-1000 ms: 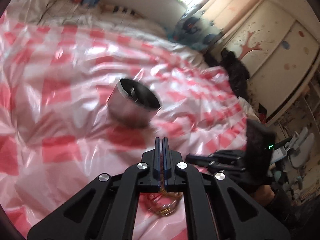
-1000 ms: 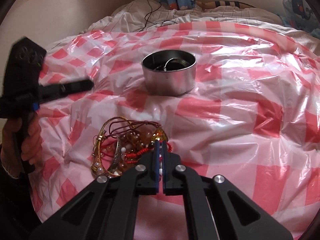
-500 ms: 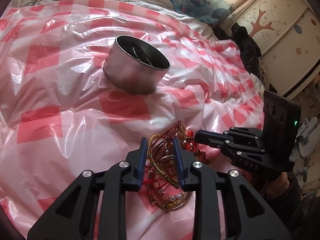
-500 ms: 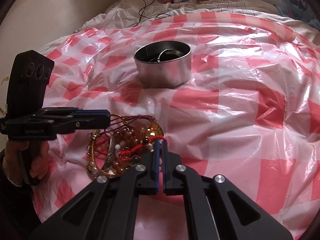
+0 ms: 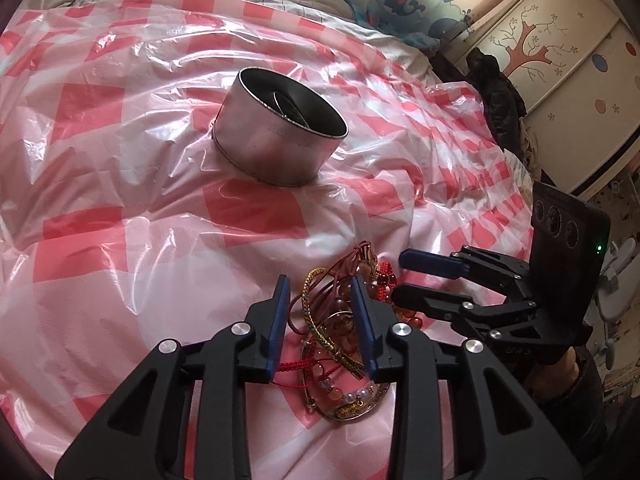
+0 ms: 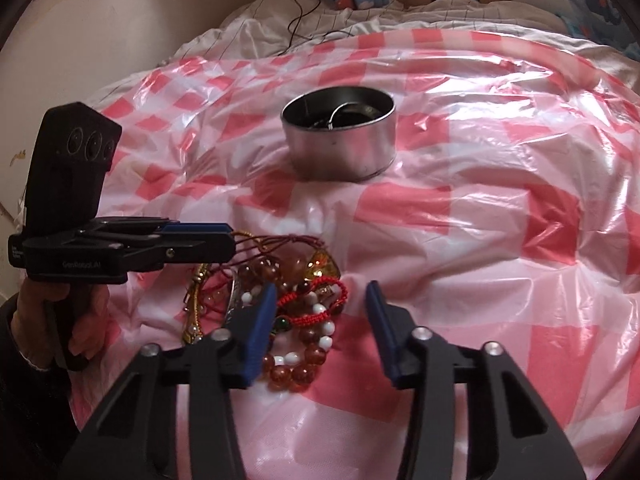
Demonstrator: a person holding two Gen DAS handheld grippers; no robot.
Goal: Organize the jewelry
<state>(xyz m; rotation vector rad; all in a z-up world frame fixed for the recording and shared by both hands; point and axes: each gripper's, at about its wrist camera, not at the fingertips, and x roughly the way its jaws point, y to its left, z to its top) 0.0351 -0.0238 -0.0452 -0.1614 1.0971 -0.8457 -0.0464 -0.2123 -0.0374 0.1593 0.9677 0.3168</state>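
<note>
A tangled pile of bracelets (image 5: pixel 344 320) (image 6: pixel 296 308), made of beads, red cords and gold braid, lies on the red-checked plastic sheet. Behind it stands a round metal tin (image 5: pixel 276 148) (image 6: pixel 340 148) holding a few dark pieces and a ring. My left gripper (image 5: pixel 319 284) (image 6: pixel 228 238) is low over the pile, its jaws opening, with gold braid and cords between the fingers but not pinched. My right gripper (image 6: pixel 322 288) (image 5: pixel 400 276) is at the pile's other side. Its jaws are opening too, with the red cord bracelet and beads lying beside its left finger (image 6: pixel 260 320).
The plastic sheet (image 6: pixel 480 240) covers a soft bed and is wrinkled. A black cable (image 6: pixel 296 12) and bedding lie at the far end, and a painted wardrobe (image 5: pixel 560 40) stands at the right. A person's hand (image 6: pixel 80 328) holds the left gripper's handle.
Both grippers went from shut to open. The left gripper came down and now straddles the pile. The right gripper stayed over the pile.
</note>
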